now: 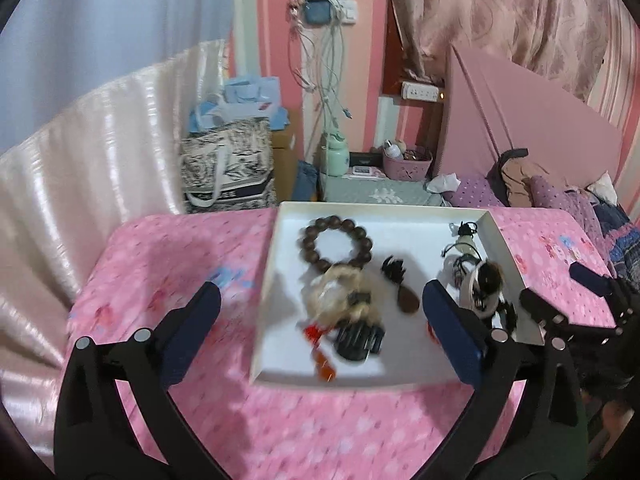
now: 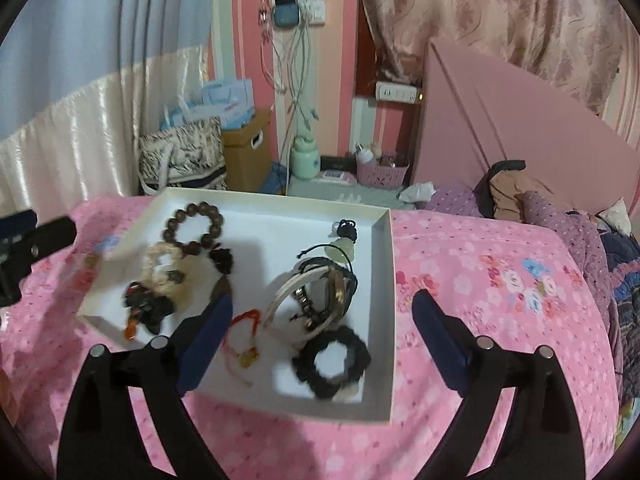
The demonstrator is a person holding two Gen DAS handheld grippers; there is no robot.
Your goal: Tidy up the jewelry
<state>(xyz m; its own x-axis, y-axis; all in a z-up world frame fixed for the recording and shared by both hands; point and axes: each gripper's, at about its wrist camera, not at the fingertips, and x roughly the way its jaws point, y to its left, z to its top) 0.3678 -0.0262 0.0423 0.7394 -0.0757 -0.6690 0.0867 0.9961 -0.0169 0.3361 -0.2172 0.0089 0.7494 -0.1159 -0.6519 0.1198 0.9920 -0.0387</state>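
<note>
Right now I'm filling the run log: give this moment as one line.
left gripper: open, empty | right gripper: open, empty | white tray: on pink bedspread | wooden bead bracelet: in tray

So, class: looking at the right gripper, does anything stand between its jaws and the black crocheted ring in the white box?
Nothing visible does. The right gripper hangs open above the white box, and the black crocheted ring lies uncovered near the box's front wall. A stack of bangles lies just behind it, not over it.
</note>
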